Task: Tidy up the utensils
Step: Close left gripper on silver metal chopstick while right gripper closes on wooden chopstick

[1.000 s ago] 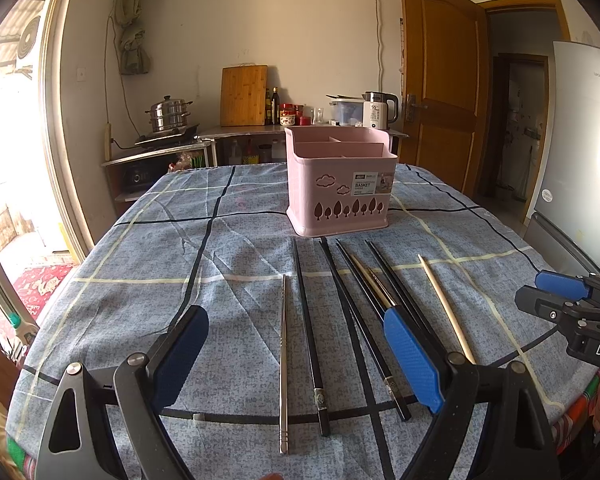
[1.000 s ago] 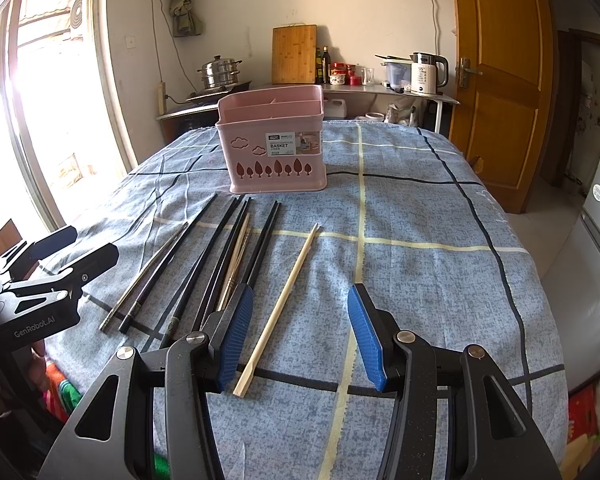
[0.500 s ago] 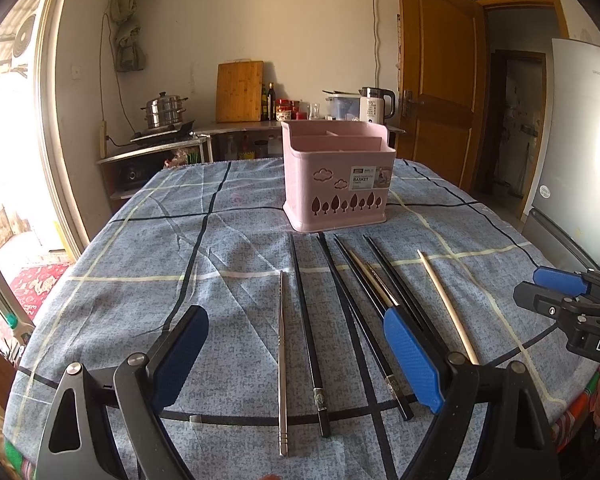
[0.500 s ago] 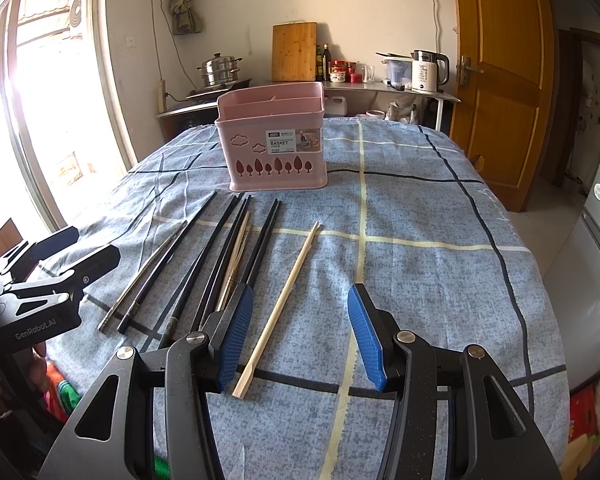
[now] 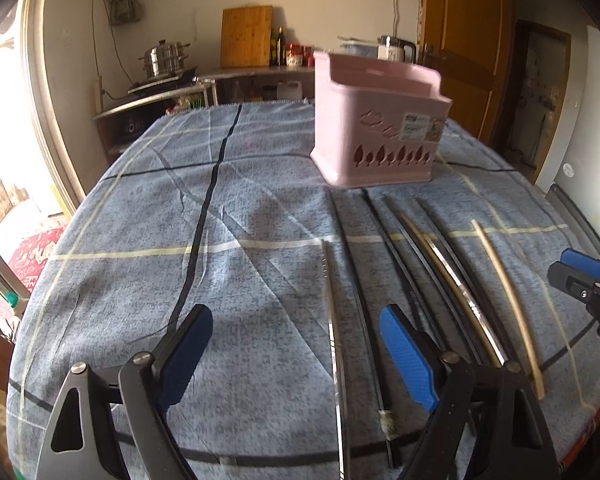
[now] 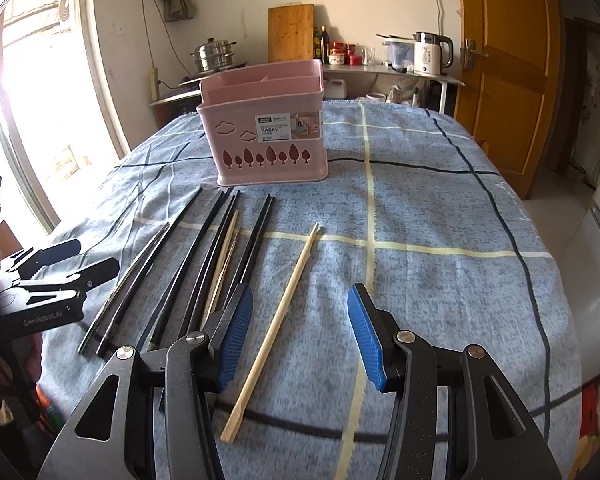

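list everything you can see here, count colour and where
basket: one, pink, on the table beyond the chopsticks
black chopsticks: several, count unclear, fanned on the cloth
metal chopstick: one, silver, leftmost of the row
wooden chopstick: one, pale, lying apart on the right
tablecloth: one, blue checked, covering the table
kettle: one, white, back counter
steamer pot: one, steel, back left
cutting board: one, wooden, against the wall
left gripper: blue pads, jaws closing, nothing gripped
right gripper: blue pads, open, empty

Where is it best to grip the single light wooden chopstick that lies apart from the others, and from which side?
Probably near the middle of the wooden chopstick, from above, jaws across its width. It lies flat on the tablecloth with free cloth on both sides; the right gripper is already open over it.
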